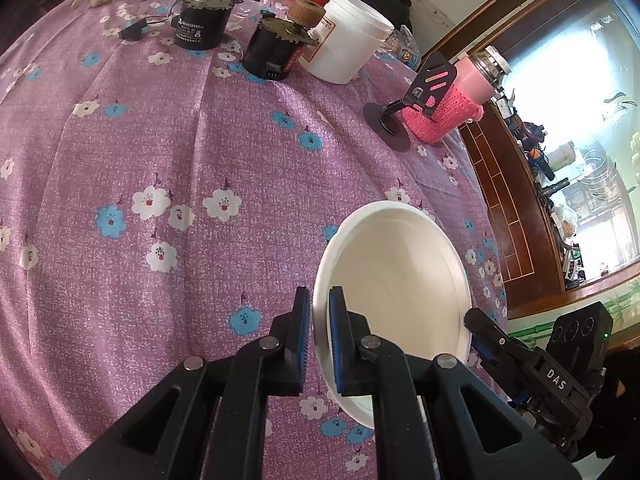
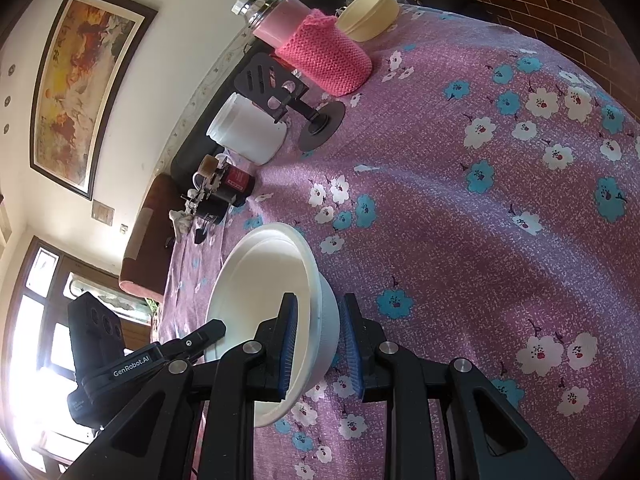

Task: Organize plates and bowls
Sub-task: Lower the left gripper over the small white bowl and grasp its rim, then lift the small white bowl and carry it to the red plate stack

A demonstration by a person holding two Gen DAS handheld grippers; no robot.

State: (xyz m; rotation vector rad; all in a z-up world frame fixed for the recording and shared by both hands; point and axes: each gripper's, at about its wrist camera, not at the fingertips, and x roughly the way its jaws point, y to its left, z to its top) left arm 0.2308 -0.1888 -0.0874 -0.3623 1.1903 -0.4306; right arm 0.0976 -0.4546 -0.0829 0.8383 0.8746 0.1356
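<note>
You have the white bowl [image 1: 394, 300] pinched from 2 sides. Your left gripper [image 1: 319, 334] straddles the rim at the bowl's 9 o'clock in its own view, 1 pad inside and 1 outside, jaws narrowed onto the wall. Your right gripper [image 2: 318, 346] straddles the opposite rim, but there a gap shows between the outer pad and the wall — I cannot tell whether that side truly grips.

The bowl sits low on the floral cloth [image 1: 160, 160], tipped toward the left camera; whether its base still touches the cloth is hidden. Judged from this, the step is moving the bowl to join other dishes. Close the right side fully before you raise it, keep both wrists level, and lift straight so the thin rim does not twist between the pads.

A cream bowl [image 2: 370, 10] lies far off at 12 o'clock in the right view, beside the pink-sleeved jar [image 2: 316, 46] — a likely stacking mate. Open cloth stretches from 12 to 3 o'clock there. Stay clear of the phone stand [image 2: 288, 96], the white tub [image 2: 248, 130] and the 2 motors [image 1: 236, 36] at 11 o'clock. The table edge falls away just past the left gripper's 3 o'clock.
</note>
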